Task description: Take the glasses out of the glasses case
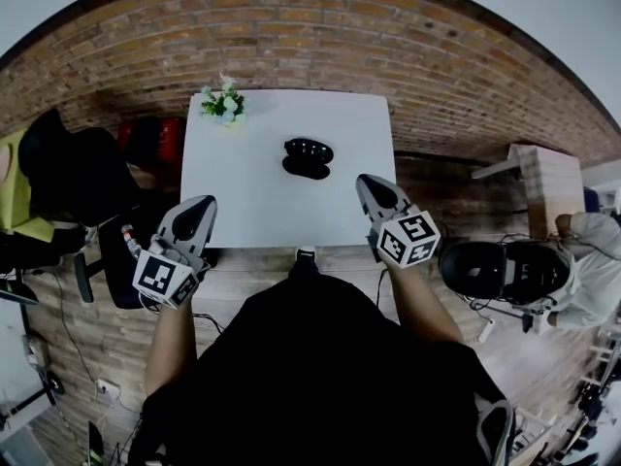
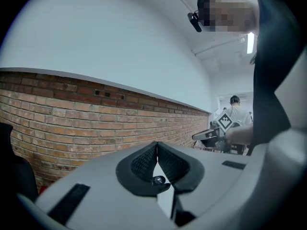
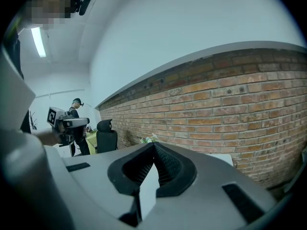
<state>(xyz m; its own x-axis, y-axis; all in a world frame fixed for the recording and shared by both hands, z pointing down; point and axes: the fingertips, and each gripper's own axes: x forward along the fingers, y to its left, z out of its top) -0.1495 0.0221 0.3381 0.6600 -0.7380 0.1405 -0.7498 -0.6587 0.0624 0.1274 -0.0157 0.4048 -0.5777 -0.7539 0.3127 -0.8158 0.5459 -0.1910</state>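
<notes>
The black glasses case (image 1: 307, 157) lies on the white table (image 1: 252, 202), a little beyond its middle; I cannot tell whether glasses are inside. My left gripper (image 1: 198, 207) hovers at the table's near left corner, its jaws shut with nothing between them. My right gripper (image 1: 370, 186) hangs over the near right edge, also shut and holding nothing. Both are well short of the case. In the left gripper view the left gripper's (image 2: 157, 146) dark pads meet at the tip; the right gripper view shows the same for the right gripper (image 3: 154, 146). Neither gripper view shows the case.
A small pot of white flowers (image 1: 223, 105) stands at the table's far left corner. A black office chair (image 1: 68, 178) and a red object (image 1: 155, 139) are left of the table. A person (image 1: 582, 260) sits at the right, beside a wooden shelf (image 1: 543, 183).
</notes>
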